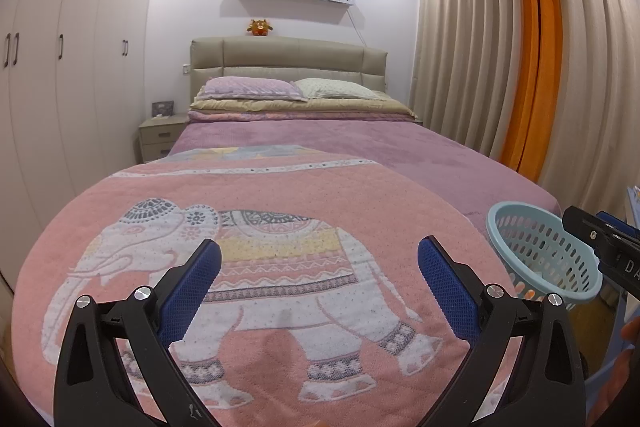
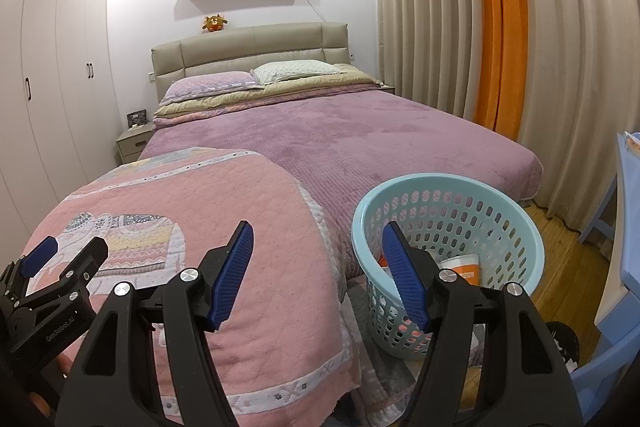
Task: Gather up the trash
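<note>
A light blue perforated basket (image 2: 452, 203) stands on the floor at the foot of the bed; it also shows in the left wrist view (image 1: 516, 223). Inside it lies an orange and white tube (image 2: 462, 267). My right gripper (image 2: 318, 239) is open and empty, hovering between the pink elephant blanket (image 2: 192, 199) and the basket's near rim. My left gripper (image 1: 320, 255) is open and empty above the elephant blanket (image 1: 256, 195). I see no loose trash on the bed.
The bed (image 2: 360, 135) has a purple cover and pillows (image 2: 296, 71) by the headboard. White wardrobes (image 1: 60, 47) line the left wall, a nightstand (image 1: 160, 139) stands beside the bed. Beige and orange curtains (image 2: 500, 27) hang at right. A blue chair (image 2: 616, 359) stands at the right edge.
</note>
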`<action>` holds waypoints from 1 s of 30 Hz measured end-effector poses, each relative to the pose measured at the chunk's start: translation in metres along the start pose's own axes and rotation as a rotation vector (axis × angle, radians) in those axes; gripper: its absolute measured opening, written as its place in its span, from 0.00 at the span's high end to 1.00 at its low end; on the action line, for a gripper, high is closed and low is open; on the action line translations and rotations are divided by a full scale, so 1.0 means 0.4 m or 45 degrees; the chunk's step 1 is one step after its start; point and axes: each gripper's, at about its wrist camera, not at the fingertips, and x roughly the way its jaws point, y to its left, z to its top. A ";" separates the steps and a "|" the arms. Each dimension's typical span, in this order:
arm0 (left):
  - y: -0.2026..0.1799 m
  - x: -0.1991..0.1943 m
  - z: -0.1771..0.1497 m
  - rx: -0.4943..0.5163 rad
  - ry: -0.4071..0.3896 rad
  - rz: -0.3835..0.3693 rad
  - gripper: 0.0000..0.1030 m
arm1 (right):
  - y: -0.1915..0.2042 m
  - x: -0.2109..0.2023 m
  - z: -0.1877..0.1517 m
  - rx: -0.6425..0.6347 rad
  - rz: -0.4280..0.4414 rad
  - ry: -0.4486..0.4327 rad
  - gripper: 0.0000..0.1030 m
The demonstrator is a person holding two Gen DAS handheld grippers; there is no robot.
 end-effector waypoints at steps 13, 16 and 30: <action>-0.003 -0.002 0.007 -0.006 0.025 0.015 0.07 | 0.008 0.005 0.004 -0.012 0.007 0.004 0.38; -0.005 0.000 0.015 0.002 0.061 0.049 0.07 | 0.011 0.003 0.005 -0.014 0.009 0.002 0.38; -0.029 -0.032 0.035 0.063 0.116 0.135 0.07 | 0.040 0.008 0.014 -0.037 0.018 0.020 0.38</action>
